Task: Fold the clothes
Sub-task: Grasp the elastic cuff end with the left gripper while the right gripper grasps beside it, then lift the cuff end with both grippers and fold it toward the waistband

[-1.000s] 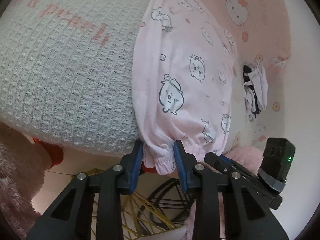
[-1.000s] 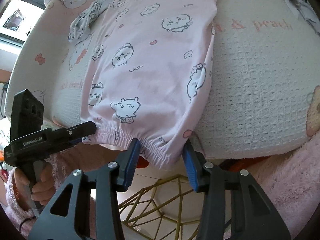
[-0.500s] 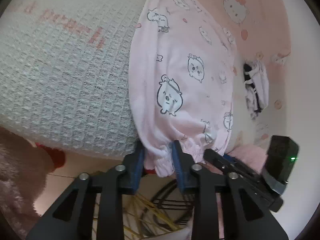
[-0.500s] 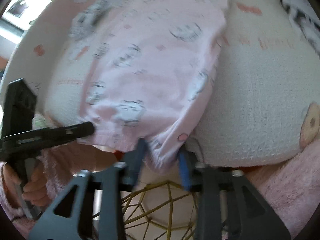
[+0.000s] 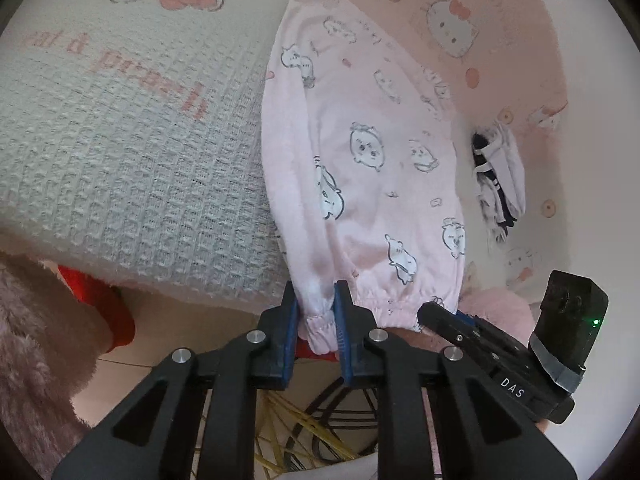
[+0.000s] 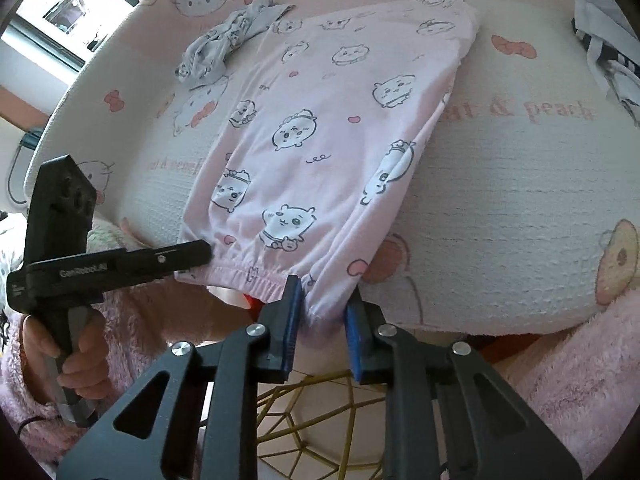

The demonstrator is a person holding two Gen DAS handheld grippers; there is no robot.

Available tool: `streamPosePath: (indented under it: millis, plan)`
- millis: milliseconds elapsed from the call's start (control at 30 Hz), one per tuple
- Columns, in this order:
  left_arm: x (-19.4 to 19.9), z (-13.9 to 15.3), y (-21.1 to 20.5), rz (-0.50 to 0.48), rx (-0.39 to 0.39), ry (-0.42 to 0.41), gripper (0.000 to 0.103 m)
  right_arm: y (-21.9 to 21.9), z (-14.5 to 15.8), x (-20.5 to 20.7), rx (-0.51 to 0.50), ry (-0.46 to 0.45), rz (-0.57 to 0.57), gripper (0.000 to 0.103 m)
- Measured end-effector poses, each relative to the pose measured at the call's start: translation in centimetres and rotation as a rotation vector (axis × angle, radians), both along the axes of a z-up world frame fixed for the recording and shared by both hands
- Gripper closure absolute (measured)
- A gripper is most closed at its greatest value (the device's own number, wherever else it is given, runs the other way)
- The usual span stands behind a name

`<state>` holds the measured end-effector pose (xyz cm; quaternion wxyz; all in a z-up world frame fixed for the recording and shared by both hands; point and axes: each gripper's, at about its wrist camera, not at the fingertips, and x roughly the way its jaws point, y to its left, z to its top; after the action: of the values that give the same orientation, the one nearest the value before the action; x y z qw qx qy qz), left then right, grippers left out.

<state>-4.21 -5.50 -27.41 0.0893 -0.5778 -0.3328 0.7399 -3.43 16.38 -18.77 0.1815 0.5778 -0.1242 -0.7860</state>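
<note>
Pink cotton pyjama trousers with cartoon prints (image 5: 360, 168) lie flat on the white waffle-weave blanket (image 5: 120, 168), elastic waistband hanging over its near edge. Left gripper (image 5: 315, 320) and right gripper (image 6: 320, 312) each pinch a waistband corner.

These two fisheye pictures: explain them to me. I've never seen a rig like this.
No robot here. A person holds a two-finger gripper in each hand, each with a camera looking along its fingers. In the left camera's picture, the left gripper is closed on one corner of the elastic hem of a pink cartoon-print garment. In the right camera's picture, the right gripper has the hem's other corner between its blue pads, though contact is unclear. The garment lies on a cat-print blanket, beside a crumpled grey garment and a striped one.
</note>
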Motion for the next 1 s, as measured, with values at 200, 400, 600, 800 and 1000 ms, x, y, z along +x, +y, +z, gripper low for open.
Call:
streamPosePath:
  millis: [200, 400, 600, 800, 1000]
  plan:
    - [1.2, 0.5, 0.3, -0.005, 0.006, -0.013, 0.085, -2.7, 0.3, 0.1, 0.042, 0.047, 0.040, 0.083]
    - [0.7, 0.7, 0.5, -0.016, 0.046, -0.015, 0.085, -2.3, 0.2, -0.1, 0.005, 0.033, -0.016, 0.083]
    - [-2.0, 2.2, 0.2, -0.014, 0.128, 0.013, 0.085, -0.8, 0.3, -1.2, -0.039, 0.001, -0.099, 0.083]
    - [-7.1, 4.3, -0.1, -0.057, 0.125, 0.031, 0.085, 0.7, 2.4, -5.2, -0.112, 0.019, -0.117, 0.083]
    - [-14.3, 3.7, -1.4, -0.052, 0.134, 0.039, 0.085, 1.4, 3.3, -12.3, -0.093, 0.046, -0.142, 0.083]
